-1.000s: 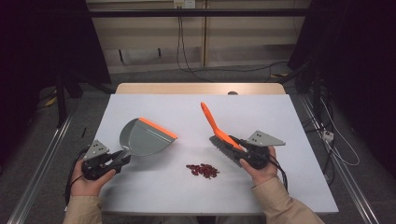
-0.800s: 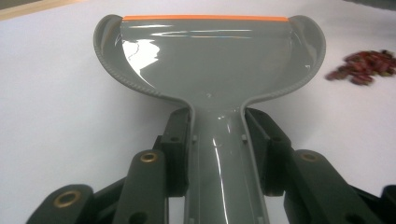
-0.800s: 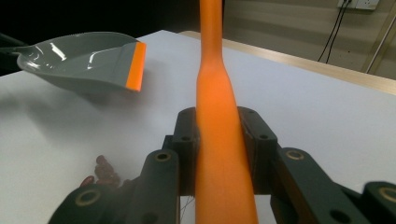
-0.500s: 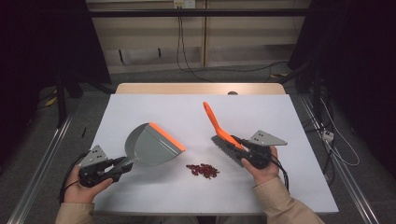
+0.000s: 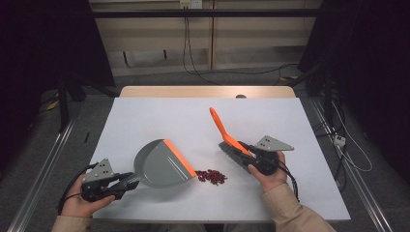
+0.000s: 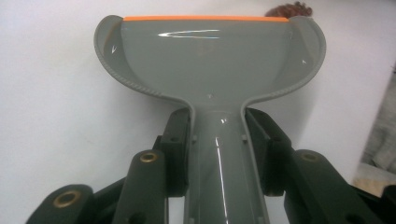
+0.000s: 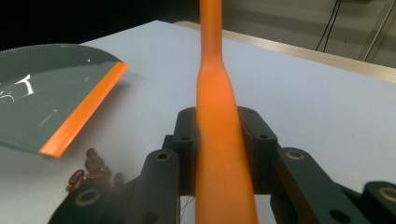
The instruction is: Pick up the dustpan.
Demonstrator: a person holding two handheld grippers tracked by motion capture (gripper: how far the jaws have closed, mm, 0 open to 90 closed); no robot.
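Left claw (image 5: 126, 180) clamps the dustpan (image 5: 162, 164); right claw (image 5: 247, 152) clamps the brush (image 5: 228, 137).
Keep the pan's lip flat by the beans (image 5: 212, 177); sweep gently leftward.

both forearms come in from the bottom of the high view. the left hand (image 5: 77, 202) sits low at the near left corner, wrapped around the left gripper (image 5: 126, 181), which points right and slightly away, its jaws clamped on a grey handle. the right hand (image 5: 269, 175) sits further in on the right, its beige sleeve angled up from the bottom edge, holding the right gripper (image 5: 245, 152) aimed left and away. its jaws pinch an orange handle from both sides. the two grippers stay well apart.
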